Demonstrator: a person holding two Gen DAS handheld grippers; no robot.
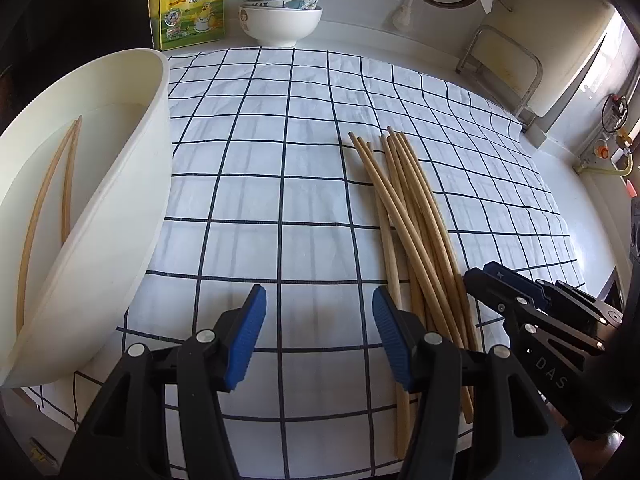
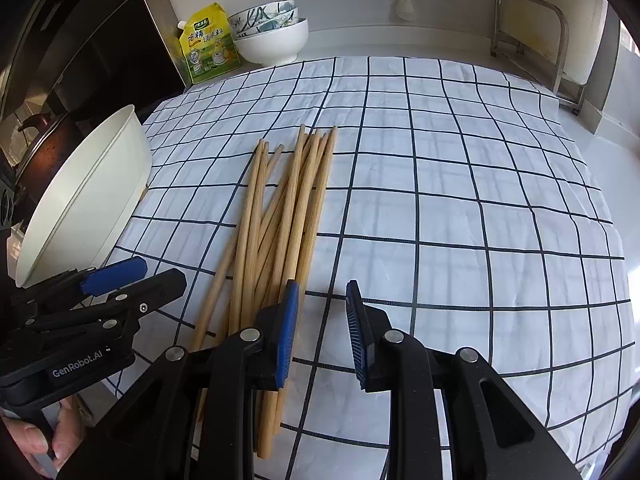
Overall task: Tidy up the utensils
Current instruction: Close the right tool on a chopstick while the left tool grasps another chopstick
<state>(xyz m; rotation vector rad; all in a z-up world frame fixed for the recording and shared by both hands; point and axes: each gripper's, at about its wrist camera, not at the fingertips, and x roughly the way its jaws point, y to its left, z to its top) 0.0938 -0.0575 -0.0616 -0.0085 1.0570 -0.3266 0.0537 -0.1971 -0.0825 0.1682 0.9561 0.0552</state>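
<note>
Several wooden chopsticks (image 1: 416, 220) lie in a loose bundle on the checked cloth (image 1: 280, 160). Two more chopsticks (image 1: 68, 176) rest inside the white tub (image 1: 132, 200) on the left. My left gripper (image 1: 318, 300) hovers open over bare cloth, its right finger just left of the bundle's near ends, with nothing between the pads. In the right wrist view my right gripper (image 2: 323, 288) stands open with a narrow gap over cloth. Its left pad is at the right side of the bundle (image 2: 288, 208). The left gripper (image 2: 148, 276) shows beside the tub (image 2: 88, 192).
A yellow seasoning pouch (image 1: 188, 8) and stacked bowls (image 1: 280, 12) stand at the back edge. A metal rack (image 1: 504, 68) is at the back right. A dark pot (image 2: 44, 148) sits behind the tub. A person's hand (image 2: 36, 440) holds the left gripper's handle.
</note>
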